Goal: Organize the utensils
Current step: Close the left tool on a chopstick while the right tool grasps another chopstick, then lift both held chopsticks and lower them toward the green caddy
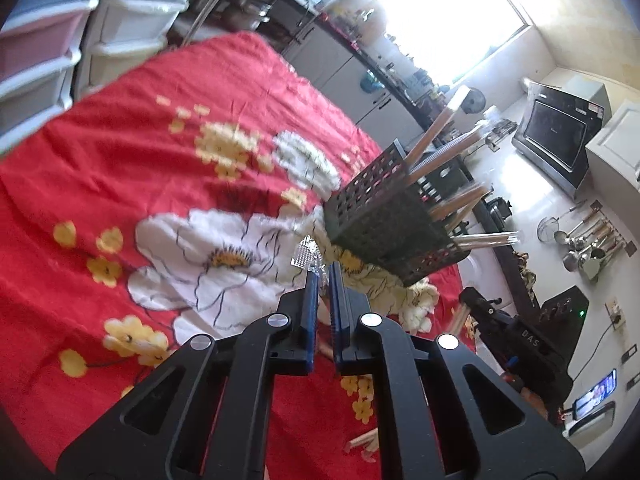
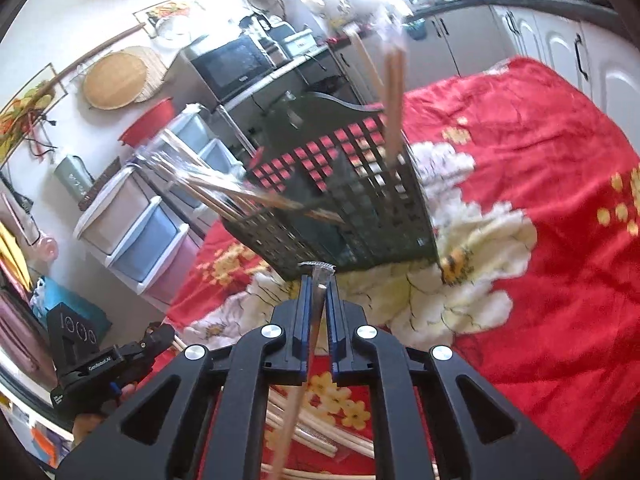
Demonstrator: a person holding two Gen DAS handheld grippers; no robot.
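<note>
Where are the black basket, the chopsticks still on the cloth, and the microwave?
Black basket [image 2: 360, 216]: right wrist view, its latticed side wall.
Chopsticks [image 2: 320, 432]: right wrist view, loose pile's middle.
Microwave [image 2: 232, 66]: right wrist view, its dark door.

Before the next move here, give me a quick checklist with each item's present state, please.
1. Right claw shut on a wrapped chopstick: ok.
2. Left claw shut on a clear wrapper end: ok; what is inside the wrapper: cannot tell.
3. Black basket upright on the red cloth: not ok, it looks tilted.
4. Basket has room for more: cannot tell.
5. Loose chopsticks left on the cloth: not ok, several remain.
</note>
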